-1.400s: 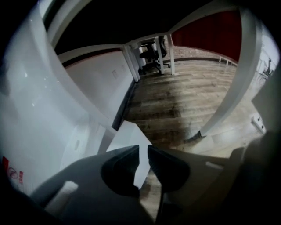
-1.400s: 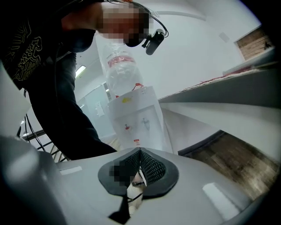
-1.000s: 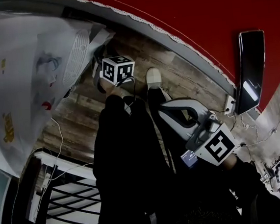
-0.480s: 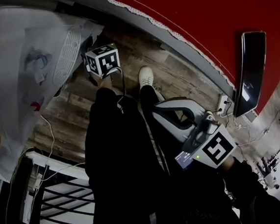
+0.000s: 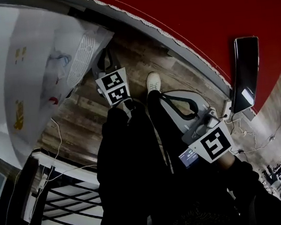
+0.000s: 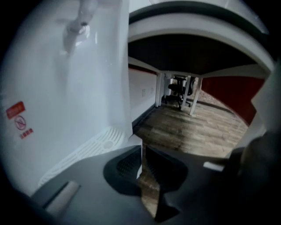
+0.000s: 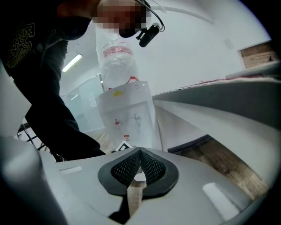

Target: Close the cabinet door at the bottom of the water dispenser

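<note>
Tongs, left (image 6: 143, 151): pads nearly together with only a thin slit between them and nothing in it. They have just been closing.
Tongs, right (image 7: 140, 154): pads meet at the tips and grip nothing.
Water dispenser (image 5: 23, 71): its white body stands close on the left of my left tongs. Seen from my right tongs, it stands ahead and a little left.
Cabinet door: I cannot make it out in any view, so I cannot tell whether it is open or shut.
Drip grille (image 6: 83, 151): just left of my left tongs' tips. A white corner beside it shows through the slit.
Tap (image 6: 81, 24): high above and left of my left tongs.
Red warning sticker (image 6: 16, 115): on the dispenser wall, far left of my left tongs.
Water bottle (image 7: 116, 66): on top of the dispenser, above and ahead of my right tongs.
Wooden floor (image 6: 197, 127): ahead and right of my left tongs.
Office chair (image 6: 178, 90): well ahead of my left tongs, under a worktop (image 6: 197, 30).
White shoe (image 5: 153, 81): on the floor between my two tongs, nearer the left.
</note>
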`<state>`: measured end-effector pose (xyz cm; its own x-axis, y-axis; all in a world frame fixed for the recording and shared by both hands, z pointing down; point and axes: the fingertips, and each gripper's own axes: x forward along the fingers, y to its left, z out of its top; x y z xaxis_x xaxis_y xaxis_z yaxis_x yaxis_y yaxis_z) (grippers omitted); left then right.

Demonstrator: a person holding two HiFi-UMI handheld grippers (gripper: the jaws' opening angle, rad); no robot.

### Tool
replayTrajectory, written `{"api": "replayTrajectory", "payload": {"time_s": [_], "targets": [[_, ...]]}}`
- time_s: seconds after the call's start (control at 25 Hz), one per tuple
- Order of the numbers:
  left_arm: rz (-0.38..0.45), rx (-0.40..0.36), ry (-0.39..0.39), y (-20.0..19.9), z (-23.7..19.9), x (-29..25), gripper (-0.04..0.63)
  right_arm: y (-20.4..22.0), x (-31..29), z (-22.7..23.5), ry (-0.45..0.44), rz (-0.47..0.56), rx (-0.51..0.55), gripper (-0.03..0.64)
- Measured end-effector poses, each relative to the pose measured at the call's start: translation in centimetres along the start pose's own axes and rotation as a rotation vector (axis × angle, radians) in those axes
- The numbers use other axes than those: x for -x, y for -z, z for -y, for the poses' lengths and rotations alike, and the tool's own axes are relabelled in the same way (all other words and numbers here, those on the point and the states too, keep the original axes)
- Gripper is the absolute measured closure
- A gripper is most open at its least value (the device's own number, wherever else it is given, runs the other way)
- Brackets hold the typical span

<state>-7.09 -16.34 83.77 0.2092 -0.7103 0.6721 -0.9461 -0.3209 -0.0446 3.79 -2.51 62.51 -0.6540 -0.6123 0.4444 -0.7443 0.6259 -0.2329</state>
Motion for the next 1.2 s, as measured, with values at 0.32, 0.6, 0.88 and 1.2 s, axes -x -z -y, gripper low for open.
{"api": "replayTrajectory", "payload": {"time_s": [0.32,0.6,0.88,1.2], "targets": [[0.25,0.017,0.071,-9.8,-1.2,13.6,0.588,-8.8,0.4,-0.7,0.038,0.095,0.098,0.618],[0.333,0.071,0.073,-17.7,-4.4,25.8,0.588,-16.6,2.6,-1.8,0.092,0.08,0.208,0.618],[0.447,0.109,0.002,-24.1,-7.3,32.3,0.588,-22.4,2.6,-2.9,0.144,0.138,0.257,0.618],[0.562,0.054,-0.047,-30.0,-7.8,39.5,0.588,-29.2,3.6,-4.8,0.215,0.217,0.224,0.618]]}}
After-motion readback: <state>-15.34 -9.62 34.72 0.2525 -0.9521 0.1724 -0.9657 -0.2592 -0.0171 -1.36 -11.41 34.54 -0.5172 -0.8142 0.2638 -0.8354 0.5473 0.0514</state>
